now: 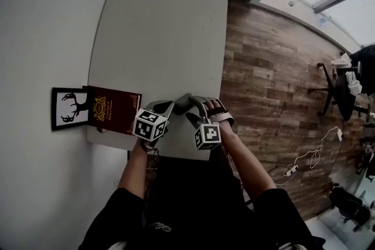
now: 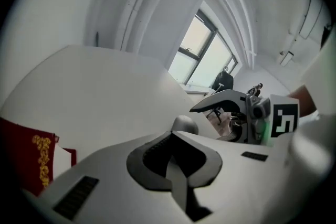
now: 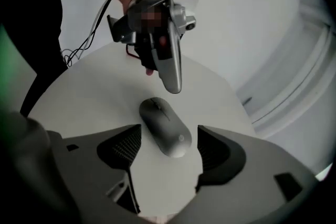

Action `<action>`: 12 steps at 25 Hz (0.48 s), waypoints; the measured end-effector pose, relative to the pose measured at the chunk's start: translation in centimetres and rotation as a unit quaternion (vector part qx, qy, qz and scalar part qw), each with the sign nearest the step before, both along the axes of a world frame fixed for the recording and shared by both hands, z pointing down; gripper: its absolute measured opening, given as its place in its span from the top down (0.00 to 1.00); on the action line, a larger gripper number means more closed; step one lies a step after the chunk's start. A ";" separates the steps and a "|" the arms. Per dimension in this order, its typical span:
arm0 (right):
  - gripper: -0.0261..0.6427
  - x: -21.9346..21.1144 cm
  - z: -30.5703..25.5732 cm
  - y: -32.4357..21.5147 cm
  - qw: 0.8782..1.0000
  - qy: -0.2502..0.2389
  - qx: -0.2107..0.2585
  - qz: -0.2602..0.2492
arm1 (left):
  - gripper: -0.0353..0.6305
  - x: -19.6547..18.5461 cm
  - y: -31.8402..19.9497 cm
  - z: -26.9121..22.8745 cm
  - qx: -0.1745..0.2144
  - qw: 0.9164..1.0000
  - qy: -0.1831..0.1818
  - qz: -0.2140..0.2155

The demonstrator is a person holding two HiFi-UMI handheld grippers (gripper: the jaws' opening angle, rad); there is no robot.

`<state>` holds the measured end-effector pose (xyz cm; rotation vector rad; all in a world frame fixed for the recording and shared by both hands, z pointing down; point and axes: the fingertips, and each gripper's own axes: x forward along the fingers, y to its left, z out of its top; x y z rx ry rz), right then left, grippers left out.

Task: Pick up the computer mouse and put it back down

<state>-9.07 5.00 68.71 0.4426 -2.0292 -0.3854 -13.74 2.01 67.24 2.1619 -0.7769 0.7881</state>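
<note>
Head view: wood-plank floor (image 1: pixel 269 79) on the right, brown boards with a visible grain. Beside it stands a white table (image 1: pixel 158 38) with a smooth matte top and rounded corners. A dark red book (image 1: pixel 111 109) with a gold emblem on its cover lies flat at the table's near left edge. Touching the book's left side is a black-framed picture (image 1: pixel 69 108), a black antlered deer head on white, which sits past the table edge. Both grippers are over the near edge of the table, close together, each with its black-and-white marker cube facing up. Left gripper (image 2: pixel 173 136): in the left gripper view its grey jaws are fully together with nothing between them, and the tips hang above the tabletop. Right gripper (image 3: pixel 168 149): in the right gripper view the jaws stand wide apart, and the ribbed dark pads (image 3: pixel 126 147) do not touch anything. The computer mouse (image 3: pixel 164 126) is grey, smooth, a low elongated oval. It rests on the table between the right gripper's spread jaws, clear of both pads, and the left gripper's closed tips hang just beyond its far end.
</note>
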 end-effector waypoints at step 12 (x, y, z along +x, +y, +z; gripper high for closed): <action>0.47 0.1 0.2 0.5 0.992 0.056 -0.044 -0.101 | 0.95 -0.8 0.1 -0.8 0.018 1.000 -0.005 -0.021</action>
